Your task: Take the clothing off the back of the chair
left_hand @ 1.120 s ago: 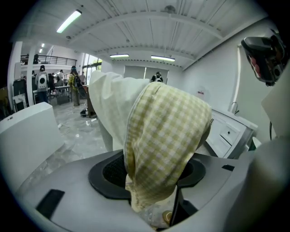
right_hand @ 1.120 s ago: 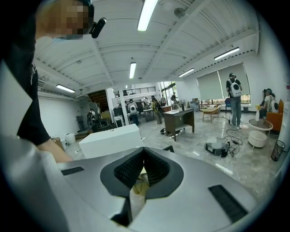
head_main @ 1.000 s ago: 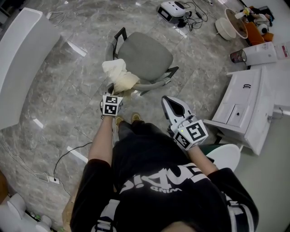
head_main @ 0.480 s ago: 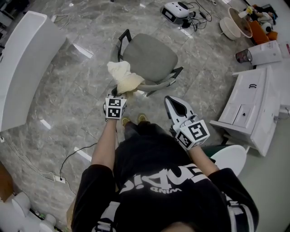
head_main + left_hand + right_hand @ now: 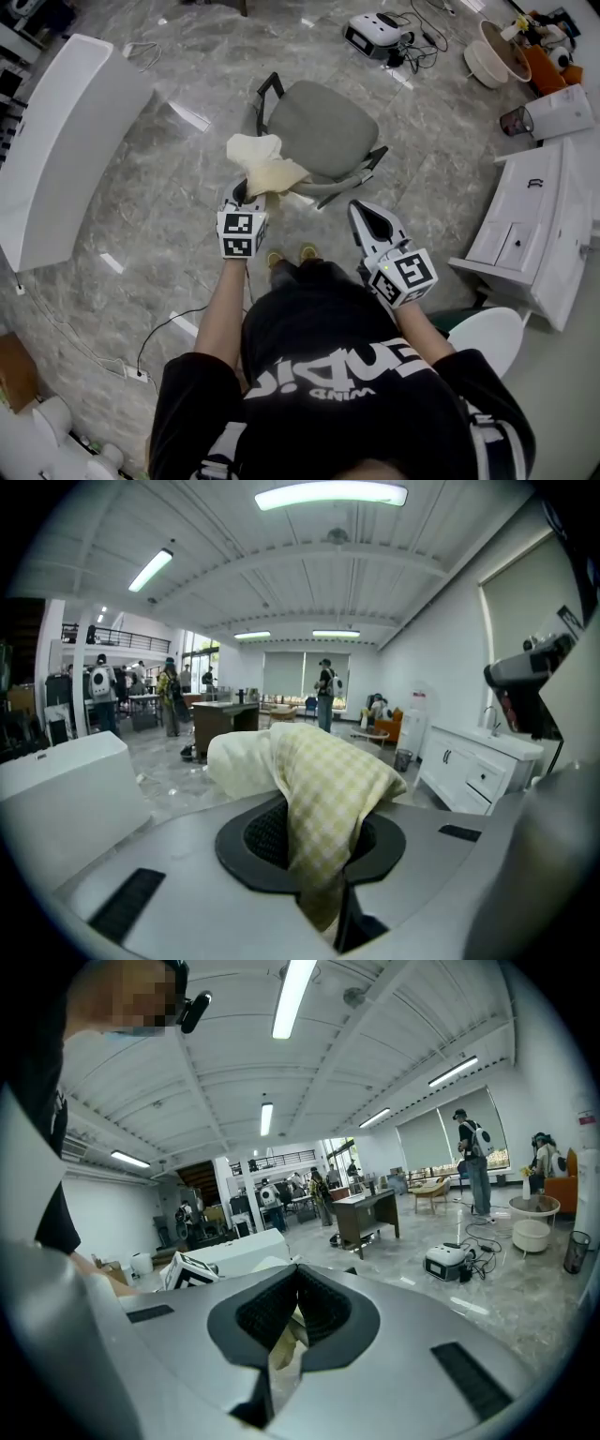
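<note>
The grey chair (image 5: 314, 127) stands on the marble floor (image 5: 141, 187) ahead of me. The cream checked clothing (image 5: 262, 164) is bunched at the left end of the chair's back edge. My left gripper (image 5: 244, 195) has just been closing and its jaws now pinch a fold of that cloth. My right gripper (image 5: 365, 212) is off the back's right end, jaws pressed together on nothing.

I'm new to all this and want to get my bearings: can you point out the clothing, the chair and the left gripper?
clothing (image 5: 262, 164), head view, middle of the cream bundle.
chair (image 5: 323, 127), head view, bare grey seat.
left gripper (image 5: 248, 194), head view, between its fingertips.
</note>
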The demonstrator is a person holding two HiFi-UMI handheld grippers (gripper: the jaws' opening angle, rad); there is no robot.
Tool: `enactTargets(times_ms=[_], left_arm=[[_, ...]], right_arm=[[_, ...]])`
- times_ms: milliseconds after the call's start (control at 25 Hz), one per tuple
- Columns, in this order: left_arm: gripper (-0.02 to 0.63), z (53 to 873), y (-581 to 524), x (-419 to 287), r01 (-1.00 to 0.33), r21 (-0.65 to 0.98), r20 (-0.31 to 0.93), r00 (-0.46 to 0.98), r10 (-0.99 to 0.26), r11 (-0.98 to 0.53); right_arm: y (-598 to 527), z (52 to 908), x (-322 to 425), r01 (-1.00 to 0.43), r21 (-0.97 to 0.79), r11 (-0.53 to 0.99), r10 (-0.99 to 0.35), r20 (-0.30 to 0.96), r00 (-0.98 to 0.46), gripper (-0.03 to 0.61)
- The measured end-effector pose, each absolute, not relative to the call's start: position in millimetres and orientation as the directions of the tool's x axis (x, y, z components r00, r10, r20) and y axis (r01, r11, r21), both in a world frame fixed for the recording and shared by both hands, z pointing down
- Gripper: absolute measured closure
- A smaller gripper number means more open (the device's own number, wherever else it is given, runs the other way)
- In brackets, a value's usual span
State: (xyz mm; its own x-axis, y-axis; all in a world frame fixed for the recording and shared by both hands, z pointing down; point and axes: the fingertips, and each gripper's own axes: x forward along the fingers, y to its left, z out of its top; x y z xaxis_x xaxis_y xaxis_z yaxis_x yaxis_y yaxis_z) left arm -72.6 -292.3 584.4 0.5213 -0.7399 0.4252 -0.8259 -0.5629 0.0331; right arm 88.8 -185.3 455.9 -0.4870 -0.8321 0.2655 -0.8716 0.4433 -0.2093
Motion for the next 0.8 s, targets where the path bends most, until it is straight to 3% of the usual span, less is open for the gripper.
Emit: enactTargets(times_ms=[520,800], left_arm=[[0.538,324,-313,-63,-0.83,0.013,0.081,0.557,-0.826,-0.558],[0.538,255,-305,-62,-0.841,-0.006,-0.002,0.541,-0.841,-0.54]], right_arm=[[-199,433,109,-0.875,-0.21,0.437,-0.862,0.18,-0.474,0.565],[-202,419,112,-0.862,-0.208,0.461,-0.858,0.142,-0.494,0.565]])
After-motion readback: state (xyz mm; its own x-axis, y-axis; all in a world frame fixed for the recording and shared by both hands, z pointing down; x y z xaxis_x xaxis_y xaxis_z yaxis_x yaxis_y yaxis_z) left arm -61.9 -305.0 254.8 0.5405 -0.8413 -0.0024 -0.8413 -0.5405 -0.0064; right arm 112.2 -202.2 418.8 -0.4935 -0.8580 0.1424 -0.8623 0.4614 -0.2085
